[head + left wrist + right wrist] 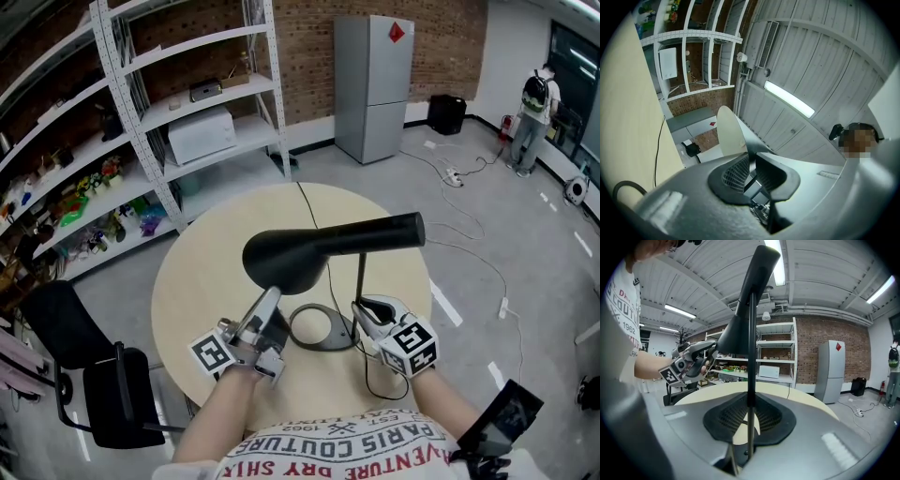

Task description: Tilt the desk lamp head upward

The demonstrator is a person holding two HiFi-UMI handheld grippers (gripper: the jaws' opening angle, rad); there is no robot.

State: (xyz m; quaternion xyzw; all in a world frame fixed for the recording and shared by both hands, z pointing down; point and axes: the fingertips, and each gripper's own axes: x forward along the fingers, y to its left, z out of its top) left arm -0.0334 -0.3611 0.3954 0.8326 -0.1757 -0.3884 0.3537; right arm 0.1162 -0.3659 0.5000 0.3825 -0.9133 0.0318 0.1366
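Hand-held gripper (pixel 750 165) tight on lamp shade (pixel 729 133)

Before you, the desk lamp (pixel 309 253) stands on the round table (pixel 192 291); shelving (pixel 187 112) behind left, refrigerator (pixel 375 84) behind right.

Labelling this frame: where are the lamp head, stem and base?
lamp head (pixel 300 255), head view, top of the black shade.
lamp stem (pixel 751 348), right gripper view, mid-length of the rod.
lamp base (pixel 340 336), head view, right side.

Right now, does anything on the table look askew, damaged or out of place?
Nothing stands out. The desk lamp stands upright on the round table, its base lies flat, and its cord runs off the far edge. Nothing looks spilled or broken.
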